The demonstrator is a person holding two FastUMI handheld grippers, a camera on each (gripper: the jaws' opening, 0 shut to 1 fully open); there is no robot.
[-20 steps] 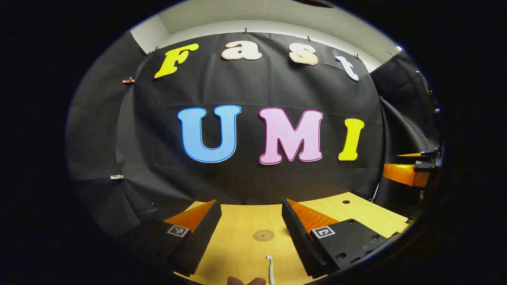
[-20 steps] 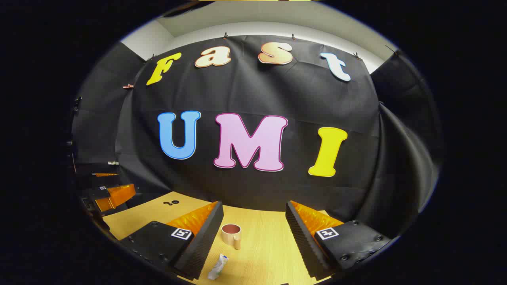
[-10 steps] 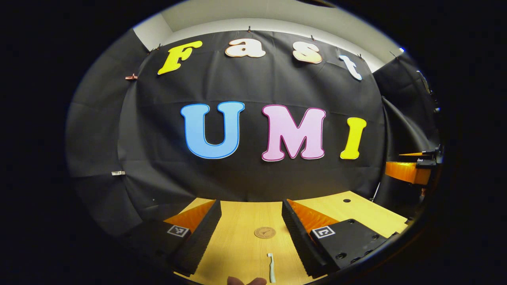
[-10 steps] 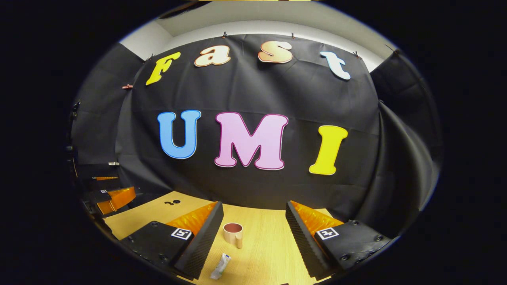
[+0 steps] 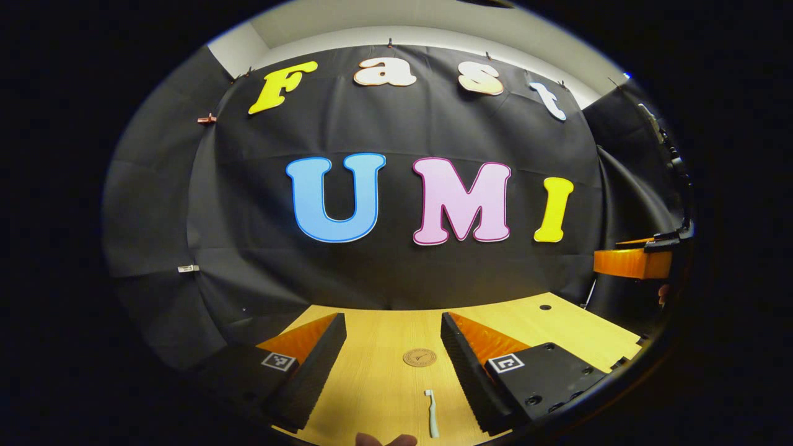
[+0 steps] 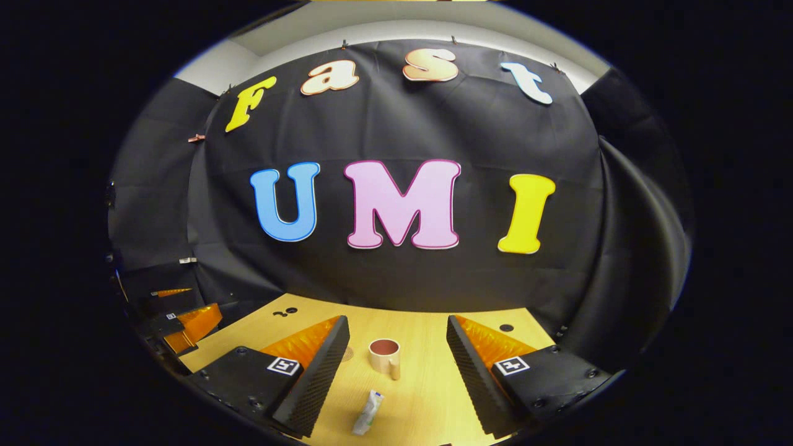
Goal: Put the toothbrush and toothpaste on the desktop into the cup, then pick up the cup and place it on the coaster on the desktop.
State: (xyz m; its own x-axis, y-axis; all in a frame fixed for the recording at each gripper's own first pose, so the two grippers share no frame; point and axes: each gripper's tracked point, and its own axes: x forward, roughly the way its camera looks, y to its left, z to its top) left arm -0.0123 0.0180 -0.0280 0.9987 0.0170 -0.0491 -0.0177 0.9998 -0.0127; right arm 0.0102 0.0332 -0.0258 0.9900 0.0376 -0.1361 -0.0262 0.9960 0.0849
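Between the left gripper's wide, empty jaws a toothbrush lies on the wooden desktop before the coaster, while the equally spread, empty right gripper frames toothpaste, then cup, black cloth wall beyond.

I count: toothbrush ×1 | coaster ×1 | cup ×1 | toothpaste ×1 | desk ×1 | grippers ×2: left gripper, right gripper, two fingers each
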